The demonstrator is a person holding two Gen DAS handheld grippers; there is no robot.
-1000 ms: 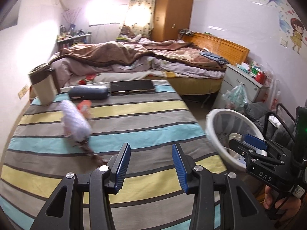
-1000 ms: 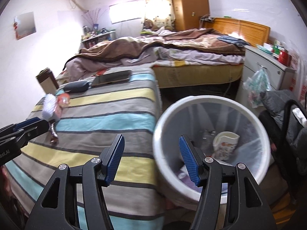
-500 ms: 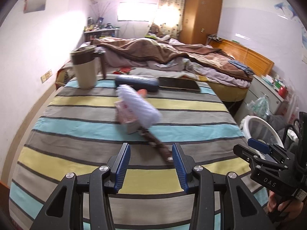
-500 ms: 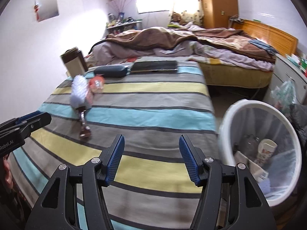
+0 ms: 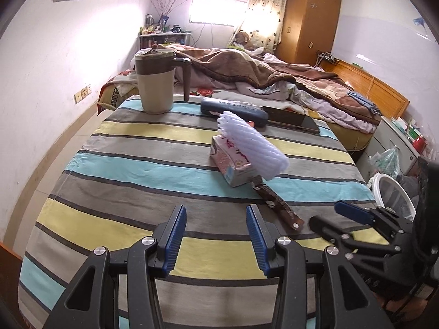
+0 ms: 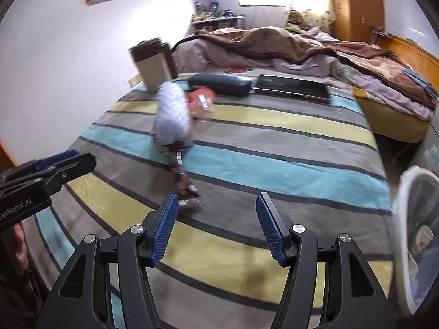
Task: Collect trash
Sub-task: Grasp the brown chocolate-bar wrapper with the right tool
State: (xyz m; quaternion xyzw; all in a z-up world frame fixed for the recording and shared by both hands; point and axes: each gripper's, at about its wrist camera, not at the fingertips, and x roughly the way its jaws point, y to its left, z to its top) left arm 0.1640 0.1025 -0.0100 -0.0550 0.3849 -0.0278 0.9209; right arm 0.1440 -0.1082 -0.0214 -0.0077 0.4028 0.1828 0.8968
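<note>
Now | target: pink paper tissue pack (image 5: 231, 164) under white foam sleeve (image 5: 252, 145), ahead-right of left tool (image 5: 216, 235), jaws apart, empty | right tool (image 6: 216, 224) apart, empty, nearer brown handle (image 6: 182, 175) | long axis runs diagonally away

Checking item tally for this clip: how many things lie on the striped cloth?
6: jug, dark case, tablet at far edge; tissue pack, foam sleeve, orange wrapper mid-cloth.

Left tool (image 5: 216, 235): jaws apart, nothing between, angled downward.
Right tool (image 6: 216, 224): jaws wider, empty, angled downward.
</note>
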